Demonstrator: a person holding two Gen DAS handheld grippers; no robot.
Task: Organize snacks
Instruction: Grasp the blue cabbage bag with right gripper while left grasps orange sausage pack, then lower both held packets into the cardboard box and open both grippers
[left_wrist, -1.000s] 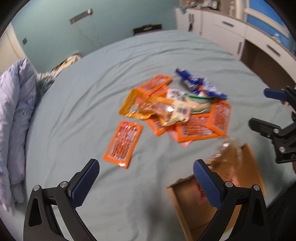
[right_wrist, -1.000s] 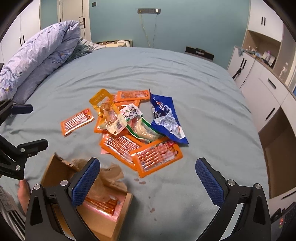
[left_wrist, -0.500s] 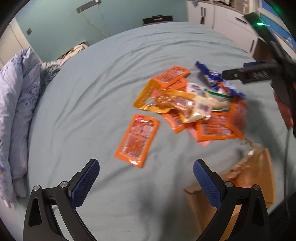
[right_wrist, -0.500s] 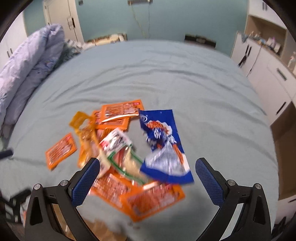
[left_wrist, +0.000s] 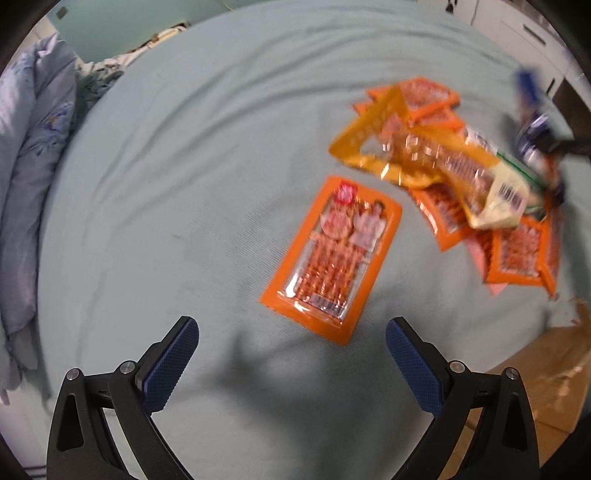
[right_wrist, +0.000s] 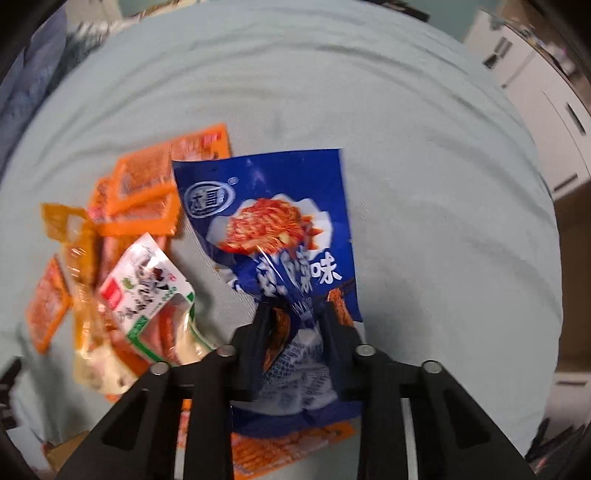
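Blue crinkly plastic snack bag (right_wrist: 273, 236) is pinched as right tongs (right_wrist: 295, 314) are closing; left tongs (left_wrist: 291, 343) spread above bed (left_wrist: 166, 184)

Even indoor light, motion blur, soft shadows, dark fisheye corners

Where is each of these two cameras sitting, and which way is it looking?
Left wrist view: rides the left tongs, looking steeply down at a lone orange packet on the bed; both blue-padded fingers show, wide apart.
Right wrist view: rides the right tongs, looking down at the blue packet; its fingers are closing on the crumpled near end.
Both share the snack pile and bed.
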